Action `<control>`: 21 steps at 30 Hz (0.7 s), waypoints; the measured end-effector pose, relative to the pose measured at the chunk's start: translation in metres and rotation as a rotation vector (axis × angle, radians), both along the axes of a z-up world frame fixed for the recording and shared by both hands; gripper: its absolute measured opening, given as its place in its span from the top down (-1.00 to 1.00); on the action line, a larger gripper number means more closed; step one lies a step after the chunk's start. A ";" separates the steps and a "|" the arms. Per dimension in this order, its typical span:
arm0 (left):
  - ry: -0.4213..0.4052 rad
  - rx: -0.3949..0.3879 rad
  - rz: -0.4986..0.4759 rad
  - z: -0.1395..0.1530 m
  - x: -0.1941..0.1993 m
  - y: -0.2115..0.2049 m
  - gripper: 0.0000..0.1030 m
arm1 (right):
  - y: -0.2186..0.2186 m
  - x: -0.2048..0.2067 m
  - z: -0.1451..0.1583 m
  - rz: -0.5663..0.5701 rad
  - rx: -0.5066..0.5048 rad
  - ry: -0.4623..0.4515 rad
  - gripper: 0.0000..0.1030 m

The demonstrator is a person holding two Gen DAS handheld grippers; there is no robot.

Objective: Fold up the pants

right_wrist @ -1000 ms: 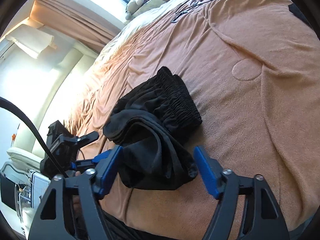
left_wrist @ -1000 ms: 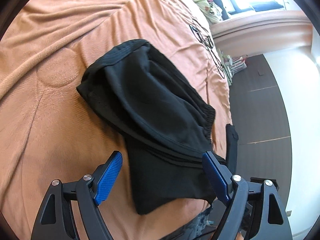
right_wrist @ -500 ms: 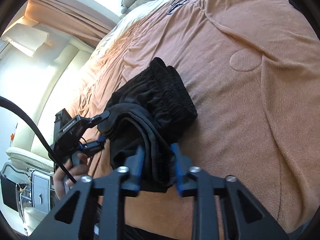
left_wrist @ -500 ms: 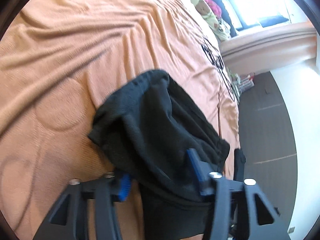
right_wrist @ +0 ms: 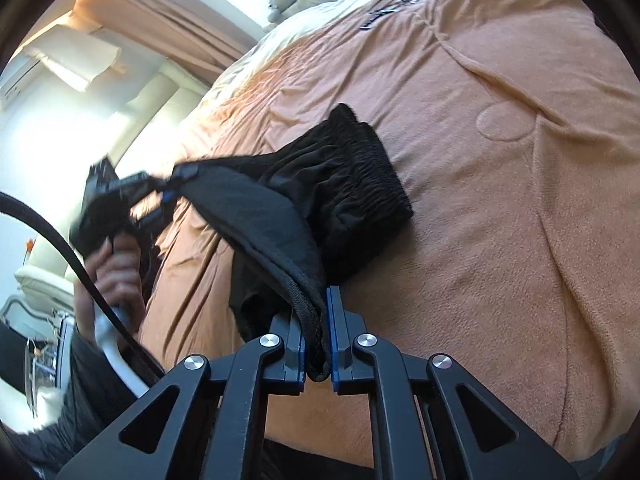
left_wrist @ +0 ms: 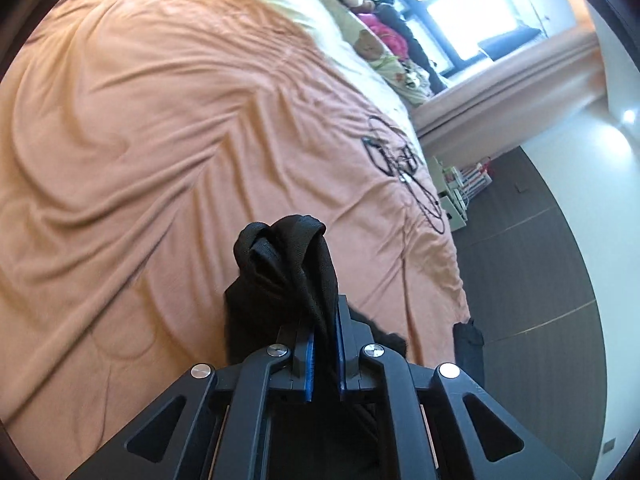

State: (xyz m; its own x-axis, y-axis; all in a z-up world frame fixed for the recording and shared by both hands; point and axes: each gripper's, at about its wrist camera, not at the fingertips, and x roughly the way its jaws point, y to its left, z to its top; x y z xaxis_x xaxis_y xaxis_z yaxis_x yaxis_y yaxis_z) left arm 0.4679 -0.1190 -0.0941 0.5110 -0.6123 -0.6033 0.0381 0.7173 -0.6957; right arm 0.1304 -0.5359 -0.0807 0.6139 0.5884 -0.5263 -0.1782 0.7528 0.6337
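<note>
The black pants (left_wrist: 288, 264) bunch up from the orange bedspread (left_wrist: 140, 140) between the blue pads of my left gripper (left_wrist: 325, 320), whose jaws are closing tight on a fold of the cloth. In the right wrist view the pants (right_wrist: 352, 184) lie on the bedspread (right_wrist: 500, 240), elastic waistband to the right. My right gripper (right_wrist: 318, 320) is closing on a corded hem, pads pressed against it. At that view's left, the left gripper (right_wrist: 160, 196) lifts a corner of the fabric, stretching it taut, held by a hand (right_wrist: 116, 272).
Stuffed toys and pillows (left_wrist: 360, 40) lie at the head of the bed under a bright window. A black cord (left_wrist: 400, 160) rests on the bedspread near its right edge, with dark floor (left_wrist: 540, 260) beyond. A curtain (right_wrist: 160, 32) and a black cable (right_wrist: 60, 240) are at left.
Both grippers went from open around the pants to clamped on them. The left gripper rose and pulled its fold up off the bed; the right stayed nearly in place.
</note>
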 end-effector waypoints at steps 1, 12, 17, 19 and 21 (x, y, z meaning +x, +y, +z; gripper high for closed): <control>-0.005 0.004 -0.011 0.003 0.002 -0.003 0.83 | 0.001 -0.001 0.001 0.004 0.000 -0.004 0.91; -0.017 0.090 -0.163 0.016 0.039 -0.072 0.83 | -0.005 -0.018 -0.001 0.014 0.019 -0.010 0.92; 0.005 0.123 -0.221 0.010 0.048 -0.106 0.82 | -0.014 -0.023 -0.008 -0.004 0.027 0.014 0.92; 0.023 0.130 -0.248 0.006 0.051 -0.120 0.75 | -0.018 -0.025 -0.010 -0.015 0.030 0.024 0.92; 0.035 0.136 -0.273 0.004 0.052 -0.129 0.51 | -0.023 -0.026 -0.014 -0.028 0.032 0.035 0.92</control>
